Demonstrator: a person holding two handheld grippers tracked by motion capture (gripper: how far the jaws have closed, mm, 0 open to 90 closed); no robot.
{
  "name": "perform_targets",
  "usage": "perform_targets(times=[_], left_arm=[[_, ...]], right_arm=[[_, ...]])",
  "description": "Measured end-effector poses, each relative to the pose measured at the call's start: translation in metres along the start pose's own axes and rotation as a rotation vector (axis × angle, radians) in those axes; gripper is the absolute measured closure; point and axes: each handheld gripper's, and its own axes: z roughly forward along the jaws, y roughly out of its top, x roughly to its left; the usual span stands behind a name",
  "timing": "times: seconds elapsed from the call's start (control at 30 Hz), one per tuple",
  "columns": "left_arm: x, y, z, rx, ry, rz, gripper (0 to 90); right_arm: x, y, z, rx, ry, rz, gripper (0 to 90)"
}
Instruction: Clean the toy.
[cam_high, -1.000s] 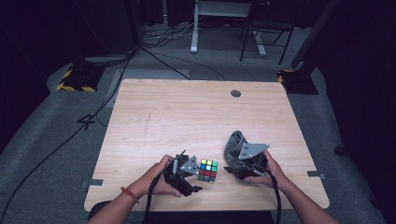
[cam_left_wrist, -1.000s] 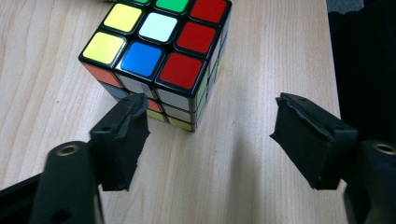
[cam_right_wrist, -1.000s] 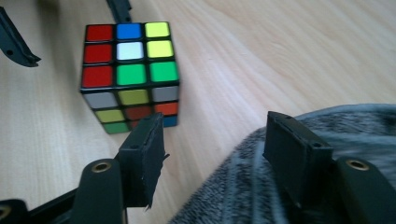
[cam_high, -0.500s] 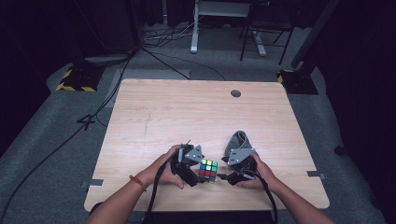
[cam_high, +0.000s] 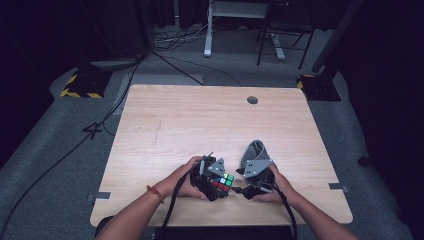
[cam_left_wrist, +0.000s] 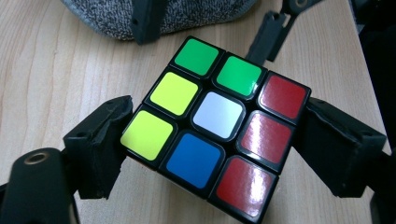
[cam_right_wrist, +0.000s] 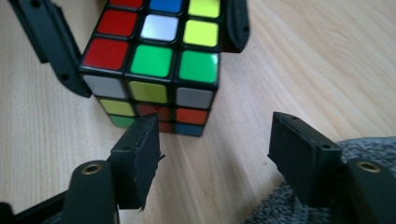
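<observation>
We see one puzzle cube (cam_left_wrist: 212, 128) sitting between the fingers (cam_left_wrist: 100, 144) of the left gripper (cam_high: 214, 176), which are clenched against two opposite sides of it. Its top face shows two green, two yellow, one white, one blue and three red stickers. The cube rests on the wooden surface (cam_high: 200, 120), near the edge closest to the person.

In the right gripper view the same cube (cam_right_wrist: 154, 60) lies just ahead of the right gripper (cam_right_wrist: 217, 149), whose fingers (cam_right_wrist: 137, 156) stand released, spread apart with bare wood between them and the cube beyond their tips, not touching. One grey knitted cloth (cam_high: 254, 151) lies beside that gripper, just behind it in the high view; its edge (cam_right_wrist: 299, 205) sits under the finger at the right of the right gripper view, and it also runs along the top of the left gripper view (cam_left_wrist: 187, 14).

We count two grippers, one cube and one cloth. The left hand (cam_high: 182, 182) and right hand (cam_high: 280, 186) each hold a gripper from behind, forearms angling inward from the near edge, with the two grippers pointed toward each other and the cube between them.
</observation>
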Motion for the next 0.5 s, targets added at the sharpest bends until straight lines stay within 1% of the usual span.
perform_targets(times=[0.03, 0.1, 0.17, 0.2, 0.23, 0.3, 0.37, 0.4, 0.43, 0.5], left_arm=[[0.0009, -0.0003, 0.0002, 0.005, -0.001, -0.002, 15.6], [0.0025, -0.0015, 0.0017, 0.007, -0.007, -0.018, 15.7], [0.0035, -0.0020, 0.0031, 0.019, -0.019, -0.019, 15.9], [0.0027, -0.0023, 0.0038, 0.017, -0.024, -0.016, 15.7], [0.0016, -0.0021, 0.0038, 0.022, -0.019, -0.004, 15.4], [-0.0009, -0.0021, 0.0034, 0.034, -0.030, 0.004, 15.7], [-0.0027, -0.0023, 0.0021, 0.048, -0.023, 0.014, 16.3], [-0.0033, -0.0031, 0.0010, 0.052, -0.027, 0.015, 17.2], [-0.0034, -0.0039, 0.0000, 0.055, -0.020, 0.022, 18.4], [-0.0029, -0.0065, -0.0017, 0.041, -0.017, 0.006, 22.2]], right_arm=[[0.0010, 0.0000, 0.0009, 0.002, 0.000, 0.001, 33.7], [0.0022, 0.0004, 0.0005, -0.004, 0.005, -0.005, 33.5], [0.0032, 0.0018, -0.0003, -0.016, -0.005, -0.003, 33.4], [0.0039, 0.0025, -0.0007, -0.020, -0.011, -0.001, 33.4], [0.0041, 0.0029, -0.0010, -0.024, -0.010, -0.005, 33.4], [0.0041, 0.0032, -0.0010, -0.028, -0.019, 0.000, 32.9], [0.0026, 0.0026, -0.0010, -0.032, -0.013, 0.007, 33.0], [0.0023, 0.0024, -0.0008, -0.031, -0.015, 0.008, 33.3], [0.0024, 0.0023, -0.0008, -0.031, -0.010, 0.006, 33.8], [0.0042, 0.0026, -0.0010, -0.024, 0.004, -0.005, 33.7]])
